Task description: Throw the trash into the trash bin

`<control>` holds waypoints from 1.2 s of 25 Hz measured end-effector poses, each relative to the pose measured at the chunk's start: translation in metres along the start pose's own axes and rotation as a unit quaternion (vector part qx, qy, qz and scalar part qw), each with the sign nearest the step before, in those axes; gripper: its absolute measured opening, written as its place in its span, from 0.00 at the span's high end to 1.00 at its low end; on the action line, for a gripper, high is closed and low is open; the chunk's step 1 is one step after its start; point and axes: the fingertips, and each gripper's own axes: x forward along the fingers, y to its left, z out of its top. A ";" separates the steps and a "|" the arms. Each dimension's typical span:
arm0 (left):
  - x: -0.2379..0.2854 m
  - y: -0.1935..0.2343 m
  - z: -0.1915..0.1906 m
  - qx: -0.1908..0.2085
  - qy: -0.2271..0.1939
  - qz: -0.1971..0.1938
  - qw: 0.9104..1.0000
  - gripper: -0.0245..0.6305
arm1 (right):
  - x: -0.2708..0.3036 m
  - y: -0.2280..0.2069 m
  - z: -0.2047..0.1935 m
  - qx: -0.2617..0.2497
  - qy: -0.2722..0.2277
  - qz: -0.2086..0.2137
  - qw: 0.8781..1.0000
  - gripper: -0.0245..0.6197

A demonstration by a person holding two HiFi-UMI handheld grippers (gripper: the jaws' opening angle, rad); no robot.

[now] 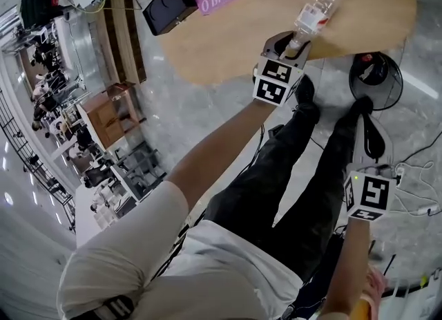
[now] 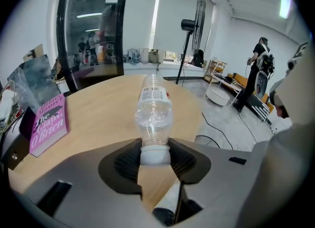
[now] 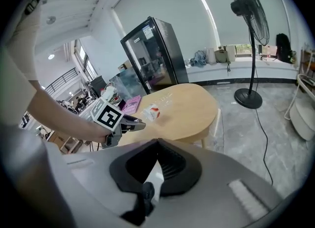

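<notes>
Bottle point(image 2: 153, 116) juts to 12 o'clock, held only by its cap point(image 2: 155, 156) in your left fingers point(image 2: 184, 159); swinging may drop it. Right fingers point(image 3: 173, 166) closed, empty.

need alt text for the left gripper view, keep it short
The left gripper is clamped on the white cap of a clear plastic bottle, which points away from the camera over a wooden table. A pink book lies on the table at left; a glass-door fridge and a standing fan are behind.
</notes>
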 end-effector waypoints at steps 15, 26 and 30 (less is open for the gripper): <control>0.012 -0.101 -0.009 0.087 0.014 -0.070 0.994 0.72 | -0.033 -0.040 -0.033 0.033 -0.010 -0.028 0.999 0.95; 0.024 -0.163 -0.026 0.158 0.026 -0.129 0.979 0.72 | -0.041 -0.070 -0.054 0.054 -0.014 -0.046 0.997 0.95; 0.027 -0.180 -0.046 0.169 0.044 -0.150 0.973 0.72 | -0.044 -0.079 -0.068 0.062 -0.011 -0.053 0.997 0.95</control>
